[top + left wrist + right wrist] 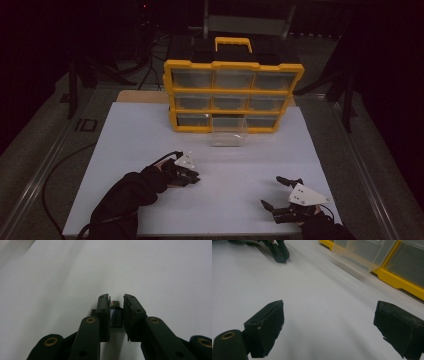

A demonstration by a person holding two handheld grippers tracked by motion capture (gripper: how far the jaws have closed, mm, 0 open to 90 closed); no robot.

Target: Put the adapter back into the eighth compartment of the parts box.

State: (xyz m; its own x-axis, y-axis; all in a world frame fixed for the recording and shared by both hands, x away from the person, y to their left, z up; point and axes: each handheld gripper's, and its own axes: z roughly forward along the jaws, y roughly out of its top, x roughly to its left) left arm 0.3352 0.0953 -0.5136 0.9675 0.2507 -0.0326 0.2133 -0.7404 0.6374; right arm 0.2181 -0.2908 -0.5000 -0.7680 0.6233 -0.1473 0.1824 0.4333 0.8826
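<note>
— Left gripper (116,305) is clamped on a small dark adapter (116,316), low over the white board (150,130), left of its middle.
— Right gripper (280,192) gapes wide, empty, near the board's front right corner.

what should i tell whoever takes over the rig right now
Left gripper: jaws close around a small dark adapter-like part low over the white table; the grip looks shut on it.
Right gripper: open, holding nothing, near the front right of the table.
The yellow drawer organiser stands at the back; its clear drawer in the bottom middle is pulled out.
Done: drawer open, part gripped.
Left, probably: carry the part to the open drawer, drop it in, push the drawer shut.
</note>
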